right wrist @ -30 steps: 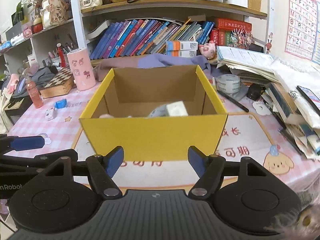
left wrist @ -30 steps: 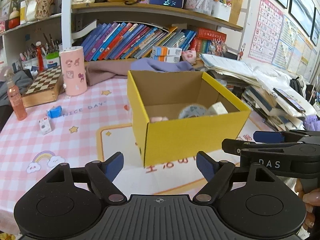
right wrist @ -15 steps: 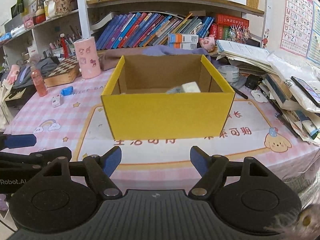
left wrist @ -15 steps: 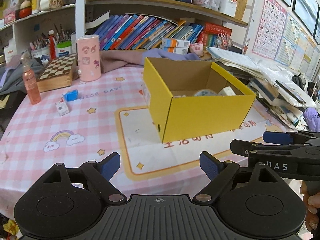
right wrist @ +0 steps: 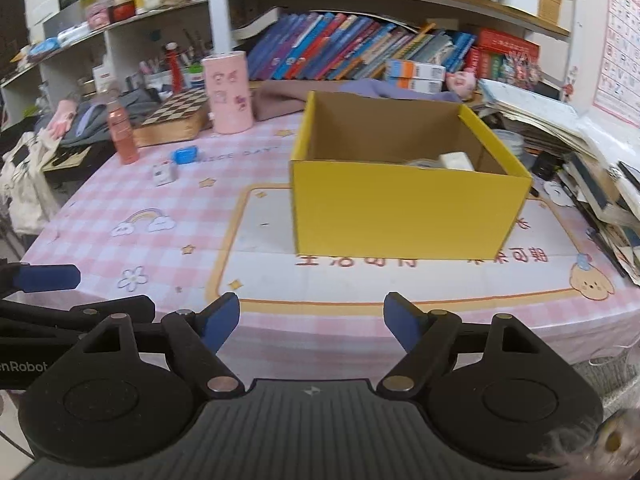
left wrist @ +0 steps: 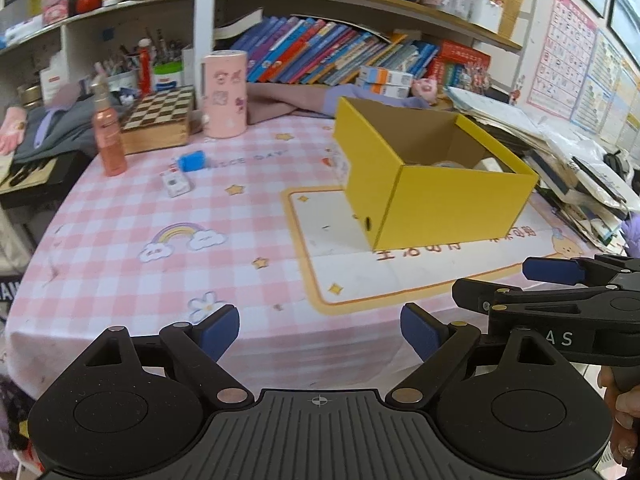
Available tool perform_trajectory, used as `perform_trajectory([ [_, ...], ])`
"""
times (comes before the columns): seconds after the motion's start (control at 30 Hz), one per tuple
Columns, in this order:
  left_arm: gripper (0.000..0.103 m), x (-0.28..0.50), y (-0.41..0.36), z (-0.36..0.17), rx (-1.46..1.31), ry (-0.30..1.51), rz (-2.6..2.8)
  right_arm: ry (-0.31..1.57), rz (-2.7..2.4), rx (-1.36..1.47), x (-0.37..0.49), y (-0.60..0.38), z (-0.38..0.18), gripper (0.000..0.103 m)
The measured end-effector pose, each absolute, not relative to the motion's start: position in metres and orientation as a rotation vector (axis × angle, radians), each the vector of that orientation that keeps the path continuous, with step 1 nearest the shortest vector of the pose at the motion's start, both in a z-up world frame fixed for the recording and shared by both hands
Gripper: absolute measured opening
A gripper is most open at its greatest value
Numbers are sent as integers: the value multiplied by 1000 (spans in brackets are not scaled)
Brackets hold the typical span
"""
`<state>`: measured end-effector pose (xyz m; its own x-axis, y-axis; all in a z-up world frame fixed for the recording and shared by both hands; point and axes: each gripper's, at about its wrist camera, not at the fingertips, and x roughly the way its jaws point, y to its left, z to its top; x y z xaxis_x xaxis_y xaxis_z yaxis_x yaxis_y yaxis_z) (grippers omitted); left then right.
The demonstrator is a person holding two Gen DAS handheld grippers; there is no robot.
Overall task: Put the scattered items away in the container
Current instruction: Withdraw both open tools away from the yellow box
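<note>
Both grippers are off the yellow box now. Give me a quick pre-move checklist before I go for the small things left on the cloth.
1. Left gripper empty: ok.
2. Right gripper empty, jaws opening: ok.
3. Yellow box upright, top open: ok.
4. Blue block in view, nothing on it: ok.
5. White cube apart from the blue block: ok.
6. Room left inside the box: cannot tell.

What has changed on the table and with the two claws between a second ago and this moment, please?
Both claws have drawn back from the yellow box, which now sits farther off in both views. The left claw and the right claw are empty, and the right one's jaws are opening. Nothing was picked up or released. The box, the blue block and the small white box lie where they were.
</note>
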<state>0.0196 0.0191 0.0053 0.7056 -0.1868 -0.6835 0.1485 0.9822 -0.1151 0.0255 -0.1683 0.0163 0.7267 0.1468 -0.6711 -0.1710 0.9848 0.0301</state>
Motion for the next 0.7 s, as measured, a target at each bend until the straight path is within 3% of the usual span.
perform_trajectory([
  [0.7, 91, -5, 82, 7, -121, 753, -9, 732, 357, -106, 31, -100, 19, 78],
])
